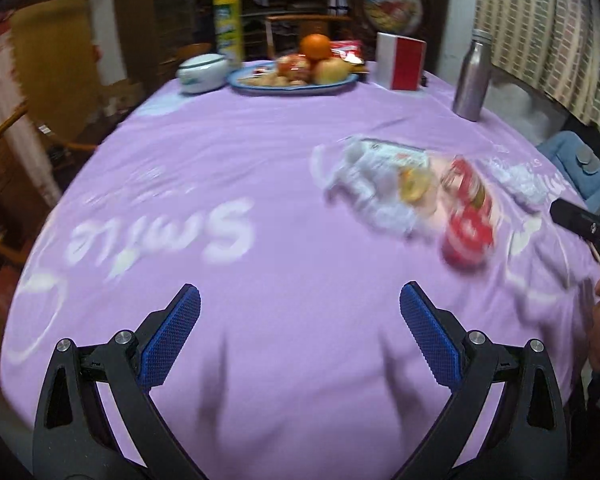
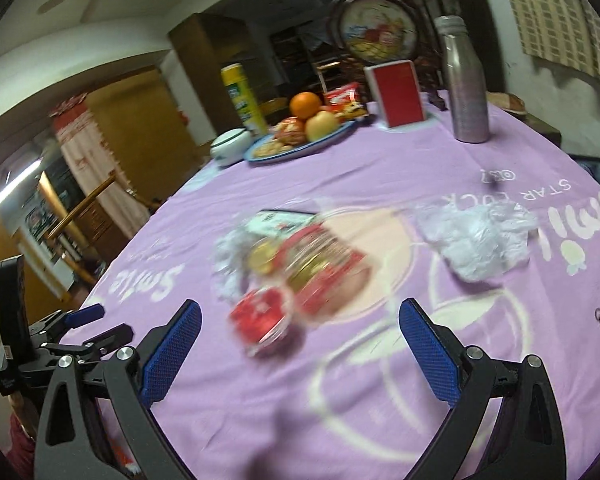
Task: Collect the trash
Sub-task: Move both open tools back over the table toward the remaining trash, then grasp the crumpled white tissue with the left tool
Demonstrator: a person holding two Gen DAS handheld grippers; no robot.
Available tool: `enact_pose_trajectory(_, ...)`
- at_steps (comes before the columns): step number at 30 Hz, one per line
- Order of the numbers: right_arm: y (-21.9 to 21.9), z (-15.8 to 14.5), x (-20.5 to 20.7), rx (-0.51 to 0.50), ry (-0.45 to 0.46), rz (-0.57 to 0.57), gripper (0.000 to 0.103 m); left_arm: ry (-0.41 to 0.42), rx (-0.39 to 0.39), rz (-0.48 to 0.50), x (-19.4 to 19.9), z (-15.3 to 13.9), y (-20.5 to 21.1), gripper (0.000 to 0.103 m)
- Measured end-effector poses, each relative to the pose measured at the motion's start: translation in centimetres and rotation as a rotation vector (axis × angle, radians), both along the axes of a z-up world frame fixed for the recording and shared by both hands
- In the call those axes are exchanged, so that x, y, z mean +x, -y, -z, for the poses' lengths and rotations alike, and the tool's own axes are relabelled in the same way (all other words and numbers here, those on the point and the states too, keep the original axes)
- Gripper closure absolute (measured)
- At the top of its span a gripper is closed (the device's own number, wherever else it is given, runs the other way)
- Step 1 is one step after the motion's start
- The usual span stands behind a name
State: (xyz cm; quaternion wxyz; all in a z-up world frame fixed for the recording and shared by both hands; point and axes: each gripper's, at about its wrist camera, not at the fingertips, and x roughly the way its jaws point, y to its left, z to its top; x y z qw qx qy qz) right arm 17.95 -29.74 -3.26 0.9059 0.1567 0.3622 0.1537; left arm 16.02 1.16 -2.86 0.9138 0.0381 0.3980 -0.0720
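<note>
While both views are smeared by motion blur, the state of work is legible: nothing appears collected yet. The left gripper (image 1: 300, 312) stands wide open with nothing between its blue pads, and the right gripper (image 2: 300, 326) is likewise spread wide and empty.

Trash lies loose on the purple tablecloth (image 1: 260, 152). A red wrapper (image 2: 320, 276) and a clear crumpled wrapper (image 2: 240, 256) overlap in one heap just ahead of the right gripper, slightly toward its left finger. A crumpled white plastic bag (image 2: 476, 240) lies apart from that heap, further right. No bin or collecting bag is visible in either view, so the destination cannot be stated.

Judged from this, all pickups remain outstanding, the red wrapper being nearest.

Clearances: open cloth surrounds the heap on the near side, giving free approach. The fruit plate (image 2: 300, 144), red box (image 2: 396, 94), steel bottle (image 2: 466, 88), yellow canister (image 2: 246, 96) and white lidded bowl (image 2: 230, 146) stand well back at the far side, clear of the work. The table edge falls away at left, with a wooden chair (image 2: 84, 208) beyond it.
</note>
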Motion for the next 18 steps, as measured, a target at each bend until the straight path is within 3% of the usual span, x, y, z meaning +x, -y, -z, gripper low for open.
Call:
enact_pose_trajectory(7, 1.1, -0.1, 4.2, 0.000, -0.009, 0.023, 0.006, -0.044, -0.044, 0.050, 8.2, 0.4, 3.7, 0.007)
enact_pose_trajectory(18, 1.6, 2.1, 6.3, 0.013, -0.067, 0.025, 0.006, -0.105, -0.012, 0.061, 14.5, 2.7, 4.7, 0.007)
